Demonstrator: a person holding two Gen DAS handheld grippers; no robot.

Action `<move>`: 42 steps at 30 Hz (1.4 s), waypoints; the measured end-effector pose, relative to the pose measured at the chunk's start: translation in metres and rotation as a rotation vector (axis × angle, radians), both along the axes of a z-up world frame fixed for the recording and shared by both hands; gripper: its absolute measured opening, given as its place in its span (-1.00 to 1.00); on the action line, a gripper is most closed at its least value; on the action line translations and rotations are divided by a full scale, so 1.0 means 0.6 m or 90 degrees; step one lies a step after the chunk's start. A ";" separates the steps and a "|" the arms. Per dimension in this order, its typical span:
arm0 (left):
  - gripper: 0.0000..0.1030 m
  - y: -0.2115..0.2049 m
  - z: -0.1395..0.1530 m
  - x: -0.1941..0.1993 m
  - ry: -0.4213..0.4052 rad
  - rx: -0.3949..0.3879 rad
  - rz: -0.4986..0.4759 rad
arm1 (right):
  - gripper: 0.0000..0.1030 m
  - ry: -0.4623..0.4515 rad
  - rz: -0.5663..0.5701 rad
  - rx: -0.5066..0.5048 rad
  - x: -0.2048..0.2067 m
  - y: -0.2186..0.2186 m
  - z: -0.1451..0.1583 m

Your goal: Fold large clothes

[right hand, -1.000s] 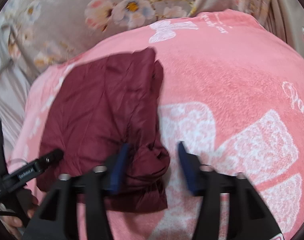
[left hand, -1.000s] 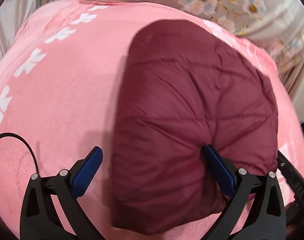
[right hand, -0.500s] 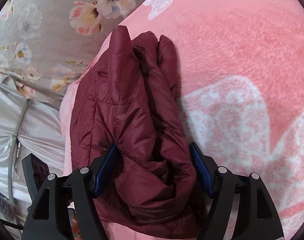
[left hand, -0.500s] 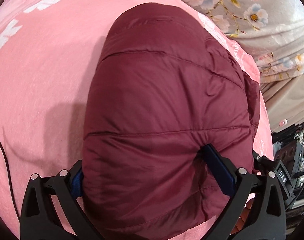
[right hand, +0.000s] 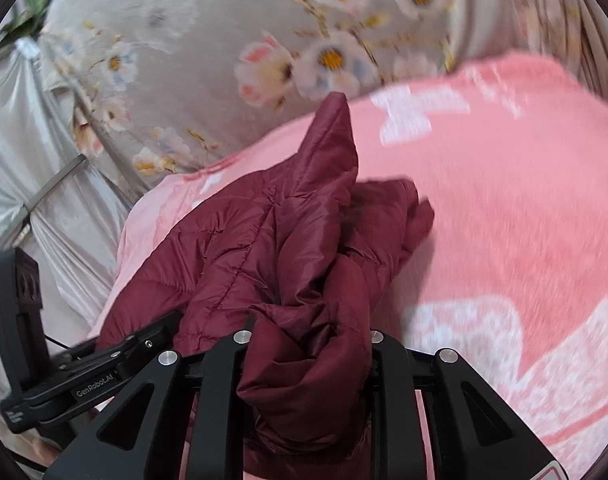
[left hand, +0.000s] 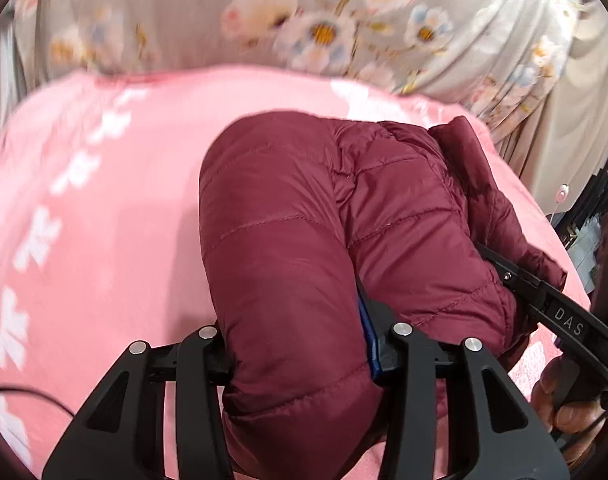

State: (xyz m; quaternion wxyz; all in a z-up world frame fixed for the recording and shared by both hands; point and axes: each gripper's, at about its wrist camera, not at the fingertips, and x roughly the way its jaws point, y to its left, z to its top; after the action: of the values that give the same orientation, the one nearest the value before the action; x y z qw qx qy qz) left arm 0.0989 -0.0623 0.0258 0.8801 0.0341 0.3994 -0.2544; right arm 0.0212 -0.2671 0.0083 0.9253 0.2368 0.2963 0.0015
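Both the left gripper (left hand: 296, 344) and right gripper (right hand: 307, 344), open earlier, now clamp the maroon jacket (left hand: 343, 220) above the pink blanket (left hand: 104, 200)

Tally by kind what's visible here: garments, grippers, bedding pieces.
Garments: 1, the maroon puffer jacket
Grippers: 2, left gripper and right gripper, each clamped on the jacket
Bedding: 2, pink blanket, floral sheet
Total: 5

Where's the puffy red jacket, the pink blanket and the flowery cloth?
puffy red jacket (left hand: 288, 240), left wrist view, quilted top.
pink blanket (right hand: 523, 200), right wrist view, bare stretch.
flowery cloth (right hand: 327, 56), right wrist view, a printed flower.
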 end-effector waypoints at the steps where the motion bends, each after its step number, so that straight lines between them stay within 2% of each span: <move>1: -0.19 0.001 0.013 0.000 -0.020 0.000 -0.002 | -0.61 -0.016 -0.001 -0.018 0.001 0.009 0.015; 10: -0.19 0.026 0.106 0.020 -0.158 -0.011 0.002 | -0.62 -0.137 -0.009 -0.120 0.014 0.055 0.096; 16: -0.19 0.062 0.139 0.032 -0.237 -0.003 0.019 | -0.62 -0.203 -0.015 -0.199 0.041 0.115 0.135; 22: -0.19 0.097 0.163 0.038 -0.289 -0.009 0.029 | -0.62 -0.258 -0.027 -0.262 0.055 0.166 0.161; 35: -0.18 0.144 0.179 0.068 -0.408 -0.046 0.019 | -0.62 -0.360 -0.016 -0.329 0.095 0.221 0.186; 38: -0.17 0.147 0.167 0.090 -0.411 -0.045 0.014 | -0.62 -0.359 0.000 -0.322 0.119 0.222 0.177; 42: -0.17 0.141 0.129 0.133 -0.390 -0.039 0.007 | -0.62 -0.331 0.010 -0.315 0.159 0.223 0.145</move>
State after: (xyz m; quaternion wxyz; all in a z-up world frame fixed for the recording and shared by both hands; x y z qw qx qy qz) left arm 0.1788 0.0226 0.1032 0.9616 0.0801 0.1079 -0.2395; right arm 0.1169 -0.1333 0.0956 0.9990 -0.0052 0.0442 -0.0033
